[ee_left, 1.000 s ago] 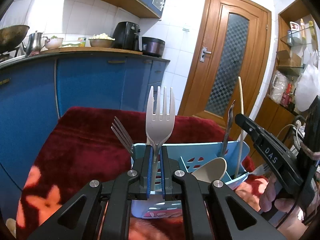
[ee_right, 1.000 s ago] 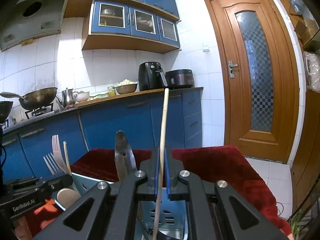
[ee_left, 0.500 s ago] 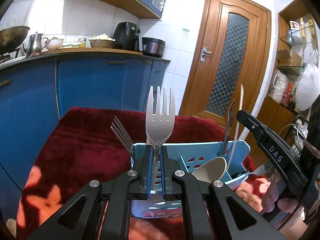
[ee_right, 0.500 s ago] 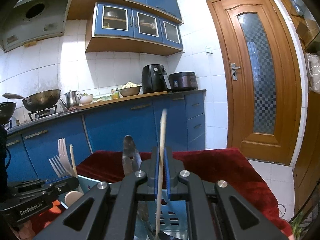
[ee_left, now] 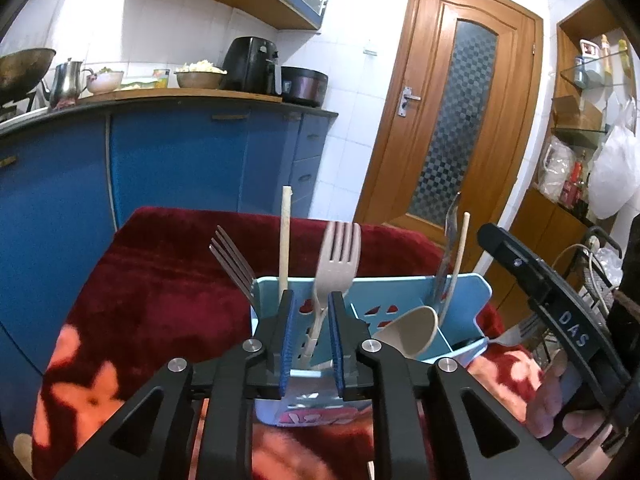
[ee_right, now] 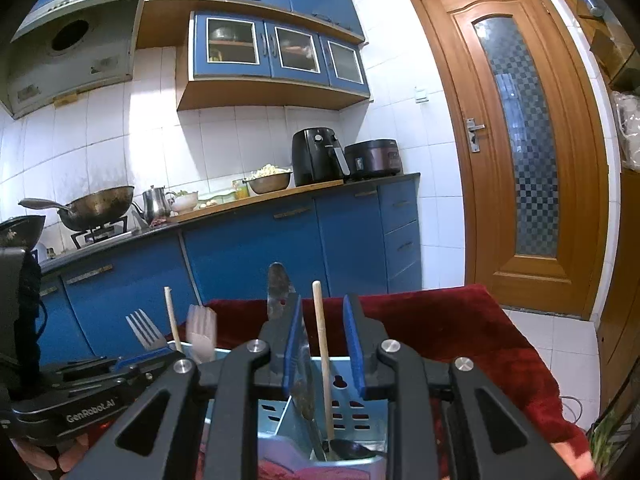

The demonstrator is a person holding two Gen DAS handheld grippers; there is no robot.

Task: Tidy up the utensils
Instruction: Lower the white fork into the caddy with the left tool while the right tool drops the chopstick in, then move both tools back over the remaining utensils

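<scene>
A blue-cabinet kitchen with a wooden door (ee_right: 516, 140) backs a table under a dark red floral cloth (ee_left: 160, 280). On the cloth stands a light blue utensil caddy (ee_left: 384, 292). The left gripper (ee_left: 310, 344) has its jaws spread, with a beige plastic fork (ee_left: 338, 256) standing loose between them in the caddy, near a metal fork (ee_left: 234, 264), a chopstick (ee_left: 285, 236) and a beige spoon (ee_left: 412, 330). The right gripper (ee_right: 322, 350) is also spread around a second chopstick (ee_right: 322, 356) resting in the caddy beside a knife (ee_right: 278, 284).
</scene>
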